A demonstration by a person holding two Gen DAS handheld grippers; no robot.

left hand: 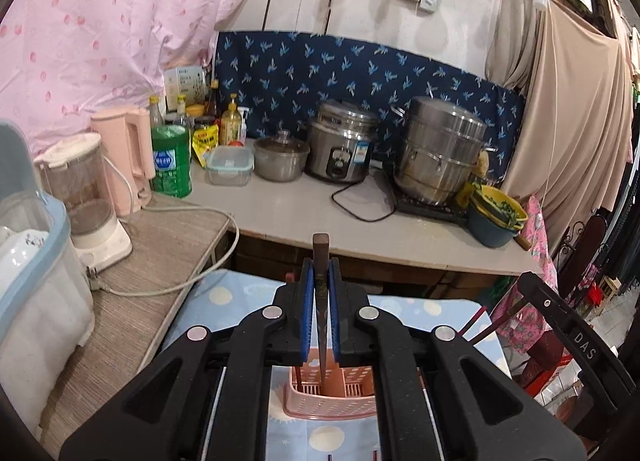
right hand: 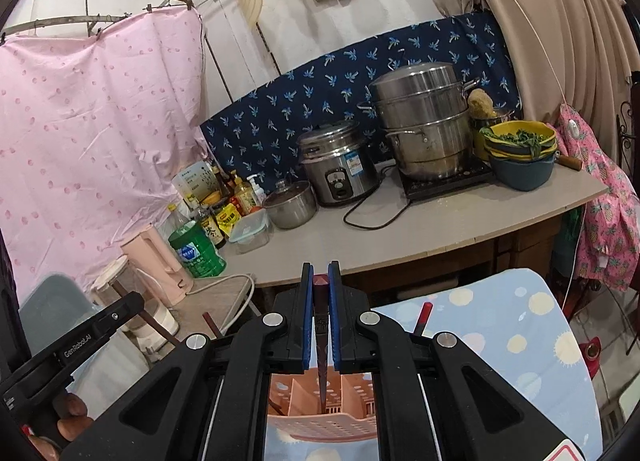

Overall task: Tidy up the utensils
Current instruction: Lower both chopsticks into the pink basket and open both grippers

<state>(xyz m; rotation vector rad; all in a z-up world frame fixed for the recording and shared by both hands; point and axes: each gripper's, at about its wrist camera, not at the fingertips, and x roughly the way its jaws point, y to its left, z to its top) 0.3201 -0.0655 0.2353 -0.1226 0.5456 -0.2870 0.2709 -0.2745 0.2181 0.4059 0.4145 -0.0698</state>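
Over a dotted blue cloth (left hand: 224, 297) beside the cluttered counter (left hand: 288, 213), each tool (left hand: 321, 267) (right hand: 320, 273) grips a chopstick (left hand: 321, 301) (right hand: 321, 321).

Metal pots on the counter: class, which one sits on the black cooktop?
The tall stacked steamer pot, at the right end near the yellow bowls. The rice cooker and the small glass-lidded pot stand directly on the counter.

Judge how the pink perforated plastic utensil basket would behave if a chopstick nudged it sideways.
The pink perforated plastic utensil basket looks thin-walled and hollow, so probably light. It sits on the blue dotted cloth, so it may drag the fabric rather than slide. It holds few utensils, so it could tip.
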